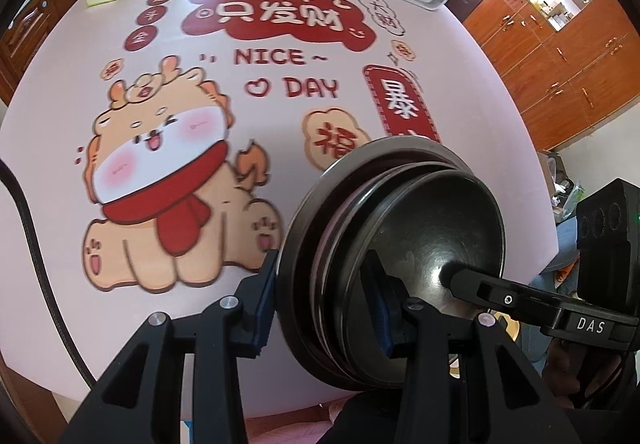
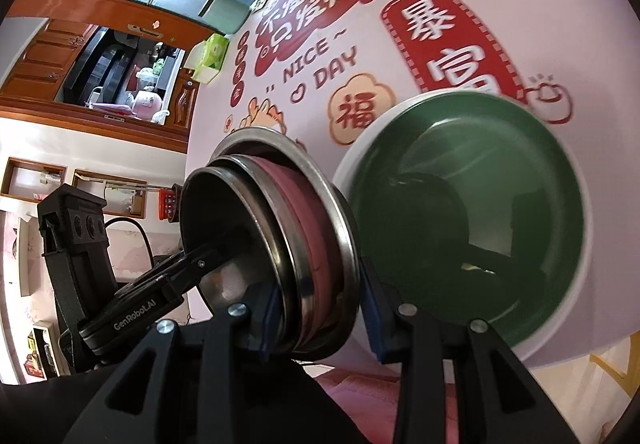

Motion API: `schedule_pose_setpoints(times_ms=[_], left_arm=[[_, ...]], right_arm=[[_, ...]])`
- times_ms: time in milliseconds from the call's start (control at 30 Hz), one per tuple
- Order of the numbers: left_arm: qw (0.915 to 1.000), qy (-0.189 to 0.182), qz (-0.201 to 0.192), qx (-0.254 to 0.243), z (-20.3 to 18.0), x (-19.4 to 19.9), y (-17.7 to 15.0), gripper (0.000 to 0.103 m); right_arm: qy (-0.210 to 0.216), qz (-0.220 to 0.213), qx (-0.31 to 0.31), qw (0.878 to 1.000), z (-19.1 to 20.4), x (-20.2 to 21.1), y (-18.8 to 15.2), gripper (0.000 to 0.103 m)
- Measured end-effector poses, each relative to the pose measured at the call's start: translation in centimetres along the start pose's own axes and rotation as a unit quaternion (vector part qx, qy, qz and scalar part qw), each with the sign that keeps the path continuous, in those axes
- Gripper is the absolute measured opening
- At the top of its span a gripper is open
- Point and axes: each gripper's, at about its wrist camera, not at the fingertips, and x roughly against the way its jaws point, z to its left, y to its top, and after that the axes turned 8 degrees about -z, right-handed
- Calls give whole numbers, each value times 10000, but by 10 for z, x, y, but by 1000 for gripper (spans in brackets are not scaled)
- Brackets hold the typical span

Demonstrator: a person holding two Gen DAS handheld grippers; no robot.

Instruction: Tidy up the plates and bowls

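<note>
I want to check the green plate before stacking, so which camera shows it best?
The right wrist view. The green plate fills its right half, on the table beyond the nested steel bowls that both grippers hold, though it is motion-blurred. The left wrist view shows none of it, only the bowls and the printed table cover.

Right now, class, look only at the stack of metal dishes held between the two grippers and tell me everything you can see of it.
The stack of metal dishes is several nested steel plates and bowls, dark and shiny, with a pinkish-red layer showing between two rims. It is tipped on edge, rims upright, above the near edge of the printed table. The left gripper clamps its rims from one side; the right gripper clamps them from the other. A green plate lies just beyond it.
</note>
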Motion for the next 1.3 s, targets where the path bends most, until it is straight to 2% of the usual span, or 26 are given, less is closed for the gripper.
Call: schedule_pose_setpoints(times_ms=[367, 700, 1033, 1300], left_arm=[[9998, -125, 174, 5, -51, -28, 2, 39], [9992, -140, 360, 80, -84, -54, 0, 39], [9977, 8, 521, 433, -98, -73, -5, 39], [9956, 278, 397, 801, -96, -77, -6, 42]], right_arm=[[-216, 71, -84, 9997, -40, 33, 16, 35], [-322, 258, -164, 9990, -74, 45, 30, 35], [-254, 639, -97, 9976, -98, 41, 46, 35], [-97, 956, 326, 9948, -95, 30, 62, 35]])
